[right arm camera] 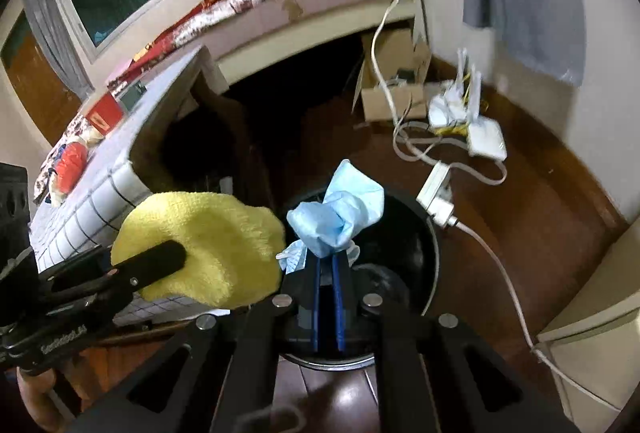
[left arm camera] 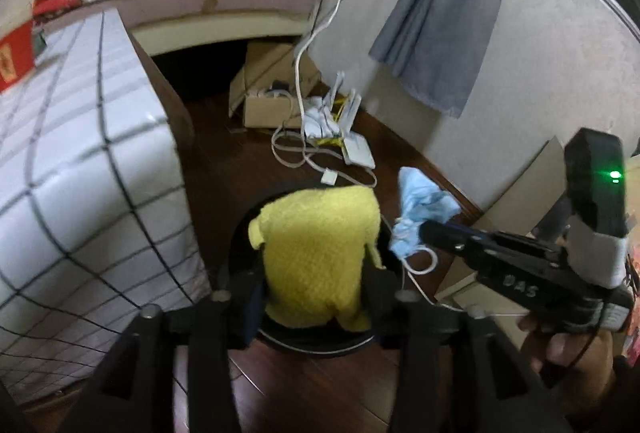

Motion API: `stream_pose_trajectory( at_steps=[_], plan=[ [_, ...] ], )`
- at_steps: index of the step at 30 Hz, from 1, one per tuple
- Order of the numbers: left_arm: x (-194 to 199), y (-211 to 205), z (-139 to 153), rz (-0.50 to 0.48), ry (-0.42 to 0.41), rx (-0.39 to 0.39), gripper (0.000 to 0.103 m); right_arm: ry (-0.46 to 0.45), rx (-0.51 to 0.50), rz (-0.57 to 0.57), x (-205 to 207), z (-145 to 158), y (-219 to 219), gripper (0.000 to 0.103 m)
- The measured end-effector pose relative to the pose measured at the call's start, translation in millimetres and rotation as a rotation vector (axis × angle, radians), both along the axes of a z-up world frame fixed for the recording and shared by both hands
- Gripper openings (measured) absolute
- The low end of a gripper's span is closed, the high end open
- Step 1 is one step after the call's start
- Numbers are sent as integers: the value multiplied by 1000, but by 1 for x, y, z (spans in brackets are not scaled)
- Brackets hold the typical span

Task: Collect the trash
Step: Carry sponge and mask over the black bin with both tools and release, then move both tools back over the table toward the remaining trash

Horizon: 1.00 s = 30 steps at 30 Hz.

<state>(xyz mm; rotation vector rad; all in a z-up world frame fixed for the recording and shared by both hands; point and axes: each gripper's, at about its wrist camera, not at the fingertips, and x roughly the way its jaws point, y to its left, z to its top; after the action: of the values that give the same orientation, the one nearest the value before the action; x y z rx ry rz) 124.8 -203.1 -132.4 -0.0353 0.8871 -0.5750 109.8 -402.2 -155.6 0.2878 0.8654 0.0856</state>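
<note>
A: Both loads hang over the bin (right arm camera: pixel 424 233), the dark round tub on the floor. The left tongs (left arm camera: pixel 316 297) stand partly wide with the yellow cloth (left arm camera: pixel 320 253) between them; I cannot tell whether the pads press it at all. It looks about to fall.

B: And the right tongs (right arm camera: pixel 328 265)?

A: Narrow, pinched on the blue mask (right arm camera: pixel 340 217), which sits above the bin mouth at about twelve o'clock from the fingertips.

B: What could go wrong?

A: The cloth is bulky. In the right view it hangs at nine o'clock from the mask, over the bin's left edge rather than its middle, so it may catch the rim and slide to the floor. A loop of the mask may also snag on the tongs and not fall when they part.

B: Anything in the way?

A: The two tools are near each other, the right one coming in at three o'clock in the left view, so they could bump. The checked block (left arm camera: pixel 80 161) stands just beside the bin at nine o'clock. A white cable (right arm camera: pixel 496 257) and its plug strip (right arm camera: pixel 436 193) lie close to the rim at two o'clock. The routers (left arm camera: pixel 352 141) and box (left arm camera: pixel 268 101) beyond sit well apart.
</note>
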Motion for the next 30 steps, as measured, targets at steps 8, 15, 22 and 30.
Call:
stream_pose_trajectory(
  at_steps=[8, 15, 22, 30],
  plan=[
    [-13, 30, 3, 110, -24, 35, 99, 56, -52, -136, -8, -23, -27, 86],
    [-26, 62, 27, 181, -108, 45, 102, -29, -117, -154, -38, 8, -6, 102],
    [-24, 90, 56, 282, -201, 84, 102, -111, -189, -129, -43, 45, 29, 102],
    [-26, 139, 77, 387, -280, 109, 102, -181, -215, -53, -38, 81, 79, 102]
  ],
)
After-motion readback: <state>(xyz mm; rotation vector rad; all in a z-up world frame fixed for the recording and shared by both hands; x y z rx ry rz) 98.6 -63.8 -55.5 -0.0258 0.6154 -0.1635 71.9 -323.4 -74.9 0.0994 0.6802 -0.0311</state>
